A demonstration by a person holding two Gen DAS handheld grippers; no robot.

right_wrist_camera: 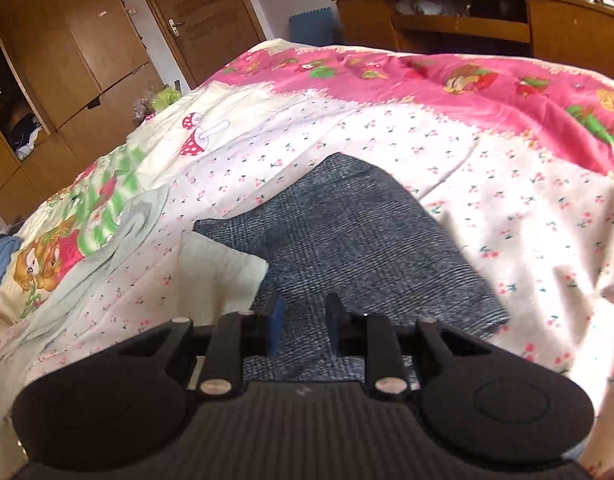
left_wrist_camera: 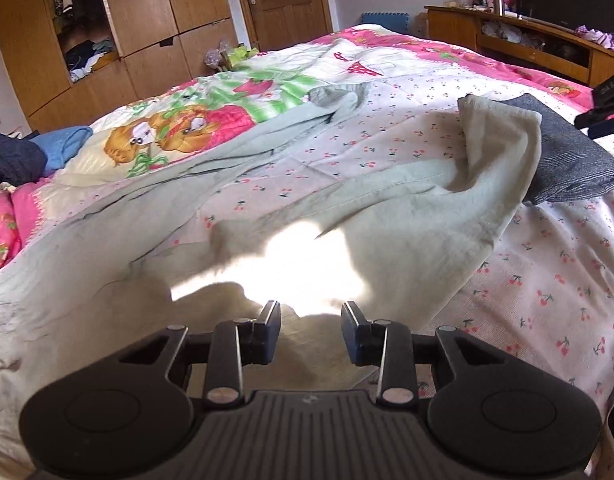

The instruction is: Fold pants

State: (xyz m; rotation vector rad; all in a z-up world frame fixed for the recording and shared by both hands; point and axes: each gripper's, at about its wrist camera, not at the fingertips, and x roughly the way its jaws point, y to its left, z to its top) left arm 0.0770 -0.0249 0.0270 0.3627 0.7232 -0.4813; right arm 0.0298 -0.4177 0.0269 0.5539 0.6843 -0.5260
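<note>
The left hand-held gripper (left_wrist_camera: 311, 314) hangs low over the bed with its two fingers spread apart, and nothing is between them. Right in front of it lie the pale green pants (left_wrist_camera: 267, 216), spread across the bed's near side with lots of wrinkles. A bright patch of sun falls on them just past the fingers. One leg runs off toward the bed's far left side. The other end is flopped up in a loose bump, and it rests against a folded gray cloth (left_wrist_camera: 567, 160).

The right hand-held gripper (right_wrist_camera: 305, 316) has its fingers apart too, holding nothing. It sits right over the folded gray cloth (right_wrist_camera: 347, 240), near the bed's near edge. A corner of the pants (right_wrist_camera: 223, 268) lies just to its left, touching the gray cloth.

The bed cover (right_wrist_camera: 447, 152) has little cherries and a pink border. A wooden wardrobe (left_wrist_camera: 119, 32) stands past the bed's far left corner.
</note>
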